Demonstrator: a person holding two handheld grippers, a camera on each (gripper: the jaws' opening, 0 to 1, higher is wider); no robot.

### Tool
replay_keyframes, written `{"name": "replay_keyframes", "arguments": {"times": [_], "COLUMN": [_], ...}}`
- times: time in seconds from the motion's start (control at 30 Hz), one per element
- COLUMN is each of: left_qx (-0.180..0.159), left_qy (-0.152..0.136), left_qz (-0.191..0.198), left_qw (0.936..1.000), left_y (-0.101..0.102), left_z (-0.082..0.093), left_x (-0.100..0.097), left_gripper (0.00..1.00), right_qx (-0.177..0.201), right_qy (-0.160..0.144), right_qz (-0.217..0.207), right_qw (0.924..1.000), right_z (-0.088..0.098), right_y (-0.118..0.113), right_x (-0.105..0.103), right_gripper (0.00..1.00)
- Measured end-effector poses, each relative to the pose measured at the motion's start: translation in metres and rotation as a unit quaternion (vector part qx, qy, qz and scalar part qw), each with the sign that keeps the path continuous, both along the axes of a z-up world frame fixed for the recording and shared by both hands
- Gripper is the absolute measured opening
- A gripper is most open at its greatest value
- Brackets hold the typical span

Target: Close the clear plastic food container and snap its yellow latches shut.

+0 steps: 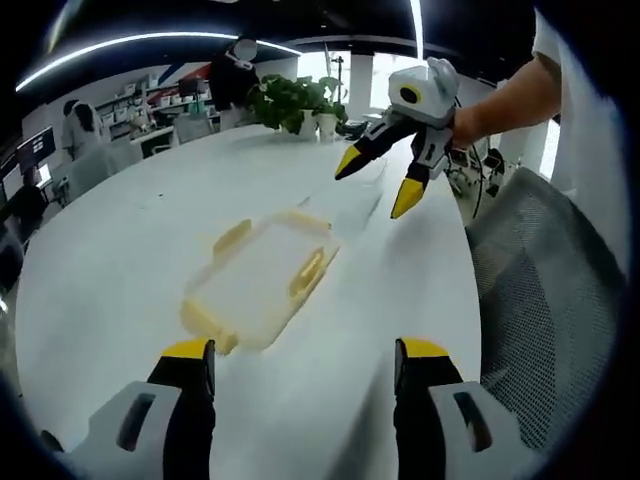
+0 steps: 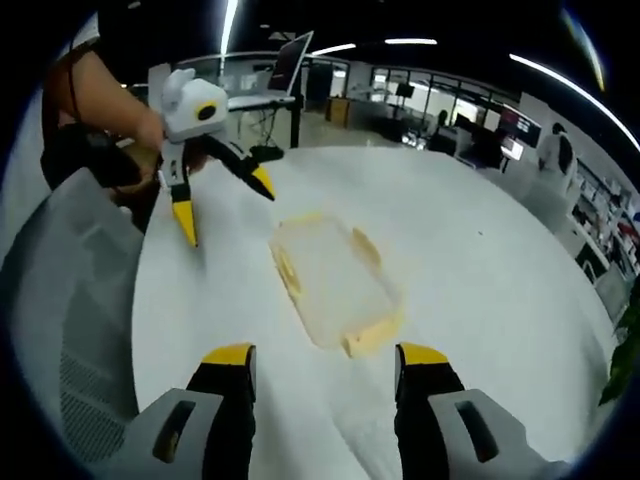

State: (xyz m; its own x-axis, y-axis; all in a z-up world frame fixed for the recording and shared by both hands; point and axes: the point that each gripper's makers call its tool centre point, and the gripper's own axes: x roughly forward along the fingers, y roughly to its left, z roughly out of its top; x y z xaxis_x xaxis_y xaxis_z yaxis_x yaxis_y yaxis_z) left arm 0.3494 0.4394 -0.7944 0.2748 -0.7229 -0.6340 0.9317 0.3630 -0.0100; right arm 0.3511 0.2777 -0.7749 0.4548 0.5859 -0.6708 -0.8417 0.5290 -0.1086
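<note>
In the left gripper view, the left hand-held gripper (image 1: 305, 362) is seen at six o'clock with its two yellow-tipped jaws spread wide; nothing is held between them and nothing is touched. In the right gripper view, the right hand-held gripper (image 2: 325, 368) is likewise seen at six o'clock, its jaws released and wide apart, with nothing grasped.

Each hand-held gripper is also caught by the other camera. The right one is seen at one o'clock in the left gripper view, raised above the surface (image 1: 120, 270) and held by a hand (image 1: 468, 122), its jaws parted and bare. The left one is seen at ten o'clock in the right gripper view, likewise lifted and splayed.

One clear plastic food container (image 1: 262, 281) is counted, lying flat on the white surface just beyond the left jaws, toward eleven o'clock, apart from both hand-held grippers. In the right gripper view it is found just past the jaws at twelve o'clock. Yellow latches (image 1: 306, 271) are seen along its edges; four can be counted in the left gripper view, though whether they are snapped down cannot be told.

A grey mesh chair (image 1: 545, 300) is seen at three o'clock beside the surface. Potted plants (image 1: 295, 100) are placed at the far edge at twelve o'clock, and people are seen behind at ten to eleven o'clock.
</note>
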Motion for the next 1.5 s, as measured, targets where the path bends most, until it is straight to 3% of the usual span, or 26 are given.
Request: {"name": "replay_keyframes", "arguments": {"times": [0.83,1.27,1.5], "left_qx": [0.051,0.081,0.095], "left_qy": [-0.019,-0.037,-0.042], "left_qz": [-0.038,-0.072,-0.090], "left_qw": [0.9978,0.9934,0.9905], "left_y": [0.006,0.006,0.005], "left_z": [-0.008,-0.009,-0.012], "left_x": [0.022,0.034,0.039], "left_gripper": [0.68,0.67,0.65], "right_qx": [-0.035,-0.053,-0.081], "right_qy": [0.000,-0.009,-0.008], "right_qz": [0.040,0.063,0.093], "right_qw": [0.9986,0.9965,0.9924], "right_z": [-0.011,-0.010,-0.017], "right_y": [0.008,0.004,0.001], "right_x": [0.020,0.031,0.030], "right_gripper": [0.54,0.52,0.52]}}
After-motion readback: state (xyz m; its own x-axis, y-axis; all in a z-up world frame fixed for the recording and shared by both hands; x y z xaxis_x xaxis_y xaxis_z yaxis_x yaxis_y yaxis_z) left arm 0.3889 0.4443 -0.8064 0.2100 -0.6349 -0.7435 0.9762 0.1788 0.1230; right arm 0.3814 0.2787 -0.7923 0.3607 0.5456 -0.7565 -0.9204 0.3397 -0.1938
